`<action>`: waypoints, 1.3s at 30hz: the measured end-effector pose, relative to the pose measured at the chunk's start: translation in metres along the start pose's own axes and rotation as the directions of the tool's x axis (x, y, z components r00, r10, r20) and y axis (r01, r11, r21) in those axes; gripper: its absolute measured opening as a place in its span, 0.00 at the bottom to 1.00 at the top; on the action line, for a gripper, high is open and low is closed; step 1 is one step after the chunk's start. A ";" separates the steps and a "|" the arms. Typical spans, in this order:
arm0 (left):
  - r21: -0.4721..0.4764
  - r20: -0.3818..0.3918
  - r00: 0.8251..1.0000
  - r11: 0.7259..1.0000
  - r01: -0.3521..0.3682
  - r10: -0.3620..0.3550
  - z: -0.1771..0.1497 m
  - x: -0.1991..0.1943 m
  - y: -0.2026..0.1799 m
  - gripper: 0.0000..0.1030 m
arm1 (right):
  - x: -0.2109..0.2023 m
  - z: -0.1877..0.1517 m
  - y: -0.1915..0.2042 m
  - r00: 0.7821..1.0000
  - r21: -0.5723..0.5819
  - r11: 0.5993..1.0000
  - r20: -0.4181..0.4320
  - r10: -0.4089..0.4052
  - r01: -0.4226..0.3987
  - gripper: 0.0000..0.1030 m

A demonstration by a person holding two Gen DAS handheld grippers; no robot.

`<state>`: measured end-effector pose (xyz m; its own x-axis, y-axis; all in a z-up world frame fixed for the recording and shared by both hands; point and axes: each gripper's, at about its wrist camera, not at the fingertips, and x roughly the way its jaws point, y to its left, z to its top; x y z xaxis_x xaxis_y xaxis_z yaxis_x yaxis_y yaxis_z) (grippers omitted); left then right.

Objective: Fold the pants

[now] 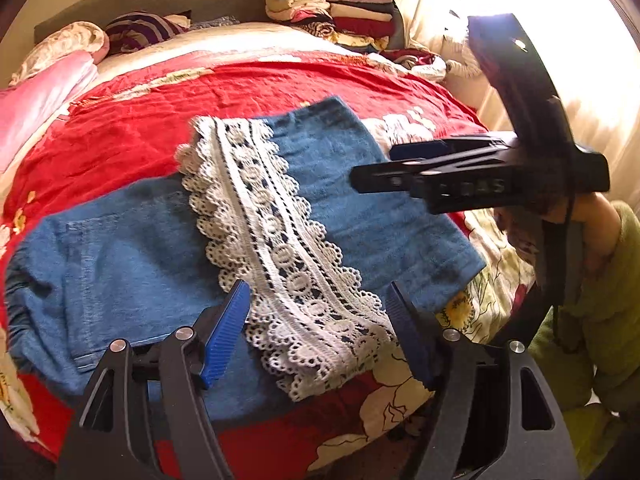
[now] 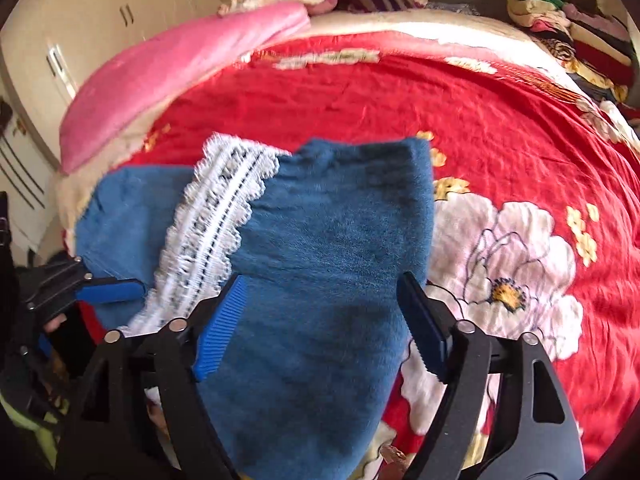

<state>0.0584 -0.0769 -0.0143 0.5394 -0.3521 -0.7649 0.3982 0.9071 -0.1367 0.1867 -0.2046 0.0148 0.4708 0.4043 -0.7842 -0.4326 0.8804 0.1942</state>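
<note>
- Pants (image 1: 132, 256), blue denim with a white lace hem (image 1: 280, 248), lie folded over once on the red floral bedspread (image 1: 160, 112).
- Left hand-held gripper (image 1: 320, 324) and right hand-held gripper (image 2: 320, 320) both hover with jaws apart, gripping nothing.
- Judged next: regrasp an end for a second fold.
- Count: one pair of pants, two grippers.

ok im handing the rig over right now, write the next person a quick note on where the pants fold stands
Left gripper: open, over the lace hem, nothing held.
Right gripper: open, over the folded leg end, nothing held.
Pants: blue, flat on the red bedspread, legs folded back over the seat, lace on top.
Done: one fold, released.
Left: probably fold once more and smooth it flat.
</note>
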 end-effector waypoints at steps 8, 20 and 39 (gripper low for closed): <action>-0.030 0.063 0.997 0.999 -0.037 0.039 0.002 -0.033 0.006 0.80 | -0.039 0.016 0.014 0.994 0.008 1.000 0.107 0.011 -0.012 0.88; -0.120 0.114 0.987 0.988 -0.097 0.111 -0.006 -0.073 0.039 0.93 | -0.057 0.050 0.071 0.985 -0.125 0.990 0.150 0.082 -0.063 0.91; -0.414 0.067 0.986 0.904 -0.109 0.149 -0.069 -0.094 0.144 0.93 | 0.027 0.085 0.181 0.983 -0.326 0.927 -0.054 0.178 -0.186 0.91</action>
<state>0.0139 0.1024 -0.0056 0.6416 -0.2273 -0.7326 -0.0061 0.9535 -0.3012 0.1868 -0.0137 0.0791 0.3443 0.5405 -0.7677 -0.7388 0.6605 0.1337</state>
